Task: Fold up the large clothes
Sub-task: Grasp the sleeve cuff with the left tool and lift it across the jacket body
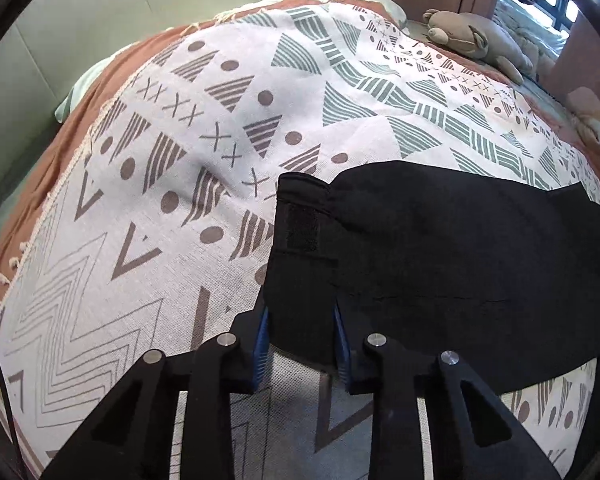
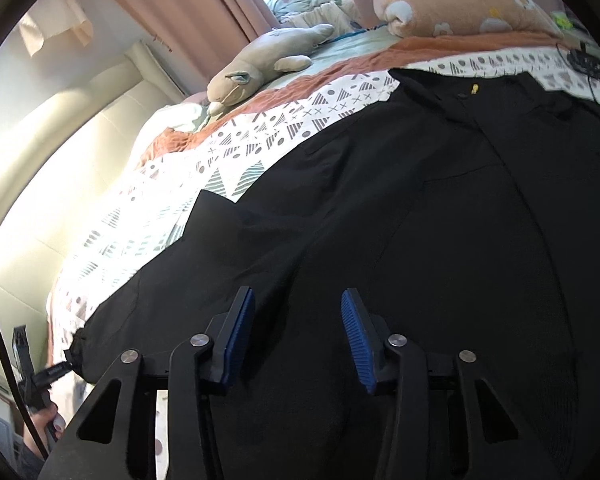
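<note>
Black fabric fills the lower right of my left wrist view: the jacket point(image 1: 440, 248) lies spread on the patterned blanket point(image 1: 160, 168) that covers the bed, with a sleeve cuff and its strip of fastener tape pointing toward the upper middle of the frame. My left tool point(image 1: 300, 344) sits at the bottom centre, its blue pads point(image 1: 261, 344) on either side of a fold of the jacket's edge. The cloth passes between them, but the pads stand fairly wide and I cannot tell whether they actually pinch it. That is my first worry: if the hold is only a loose wrap, the edge slides out as soon as I lift, and the sleeve drops back crooked.

In the right wrist view the jacket point(image 2: 420, 220) takes up most of the frame, collar and a small yellow zip pull toward the upper right, the sleeve running off to the lower left. My right tool point(image 2: 298, 340) hovers above the dark body with its pads clearly apart and nothing between them. At the lower left edge I see my left tool point(image 2: 56, 370) at the sleeve end. A grey plush toy point(image 2: 260, 68) lies at the upper middle, and a rolled orange towel point(image 2: 460, 4) at the upper right, both apart from the jacket. I judge the risks to be grabbing the blanket along with the cloth, catching only the top layer, and uneven pulling that bunches the fold.
</note>
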`<state>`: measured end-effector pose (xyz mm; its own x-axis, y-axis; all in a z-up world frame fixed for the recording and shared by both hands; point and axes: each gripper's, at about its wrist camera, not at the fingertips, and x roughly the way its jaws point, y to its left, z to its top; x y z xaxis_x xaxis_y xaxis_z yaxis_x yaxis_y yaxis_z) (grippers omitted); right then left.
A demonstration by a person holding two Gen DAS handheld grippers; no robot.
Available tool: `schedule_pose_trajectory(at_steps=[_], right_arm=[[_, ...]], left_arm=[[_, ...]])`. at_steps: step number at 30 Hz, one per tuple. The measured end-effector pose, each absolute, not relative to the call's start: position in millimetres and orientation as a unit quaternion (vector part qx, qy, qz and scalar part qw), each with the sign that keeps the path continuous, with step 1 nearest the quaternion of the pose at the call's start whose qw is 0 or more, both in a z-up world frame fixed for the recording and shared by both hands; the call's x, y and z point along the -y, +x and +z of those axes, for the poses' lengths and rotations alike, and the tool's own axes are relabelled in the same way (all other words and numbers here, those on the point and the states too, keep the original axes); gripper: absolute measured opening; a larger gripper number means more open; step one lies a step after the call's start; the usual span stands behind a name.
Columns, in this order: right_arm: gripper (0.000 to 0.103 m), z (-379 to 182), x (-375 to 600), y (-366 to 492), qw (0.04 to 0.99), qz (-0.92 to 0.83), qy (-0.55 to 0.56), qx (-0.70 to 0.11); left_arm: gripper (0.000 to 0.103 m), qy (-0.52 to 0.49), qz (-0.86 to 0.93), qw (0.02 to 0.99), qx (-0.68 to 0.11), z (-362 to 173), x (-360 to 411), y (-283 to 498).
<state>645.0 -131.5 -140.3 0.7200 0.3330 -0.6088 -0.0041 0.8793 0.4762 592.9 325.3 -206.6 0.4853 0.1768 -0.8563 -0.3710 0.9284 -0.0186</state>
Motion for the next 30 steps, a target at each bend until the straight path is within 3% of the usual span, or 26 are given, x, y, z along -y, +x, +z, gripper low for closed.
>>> schedule_pose_trajectory(at_steps=[13,14,16,17,18,30], right_arm=[[0.038,-202.0,145.4,700.5,0.830,0.158,0.353,-0.402],[0.039,-201.3,147.0,702.1,0.827,0.163,0.357,-0.402],[0.057,-195.4,151.5,704.0,0.821,0.178,0.366,-0.401],[0.072,-191.0,155.2,702.8,0.820,0.185,0.372,-0.395],[0.076,-187.2,159.8,700.6,0.821,0.186,0.374,-0.388],[0.076,-119.2,234.4,647.2,0.840,0.155,0.372,-0.362]], left_arm=[[0.026,0.046,0.161,0.896,-0.412,-90.4,-273.7,600.3],[0.026,0.056,0.161,0.898,-0.405,-80.3,-267.9,599.4],[0.026,0.076,0.161,0.903,-0.391,-58.6,-254.3,598.6],[0.026,0.084,0.160,0.905,-0.385,-48.7,-247.0,597.1],[0.026,0.092,0.159,0.907,-0.379,-38.3,-239.1,596.3],[0.026,0.165,0.123,0.935,-0.290,81.3,-129.6,576.7]])
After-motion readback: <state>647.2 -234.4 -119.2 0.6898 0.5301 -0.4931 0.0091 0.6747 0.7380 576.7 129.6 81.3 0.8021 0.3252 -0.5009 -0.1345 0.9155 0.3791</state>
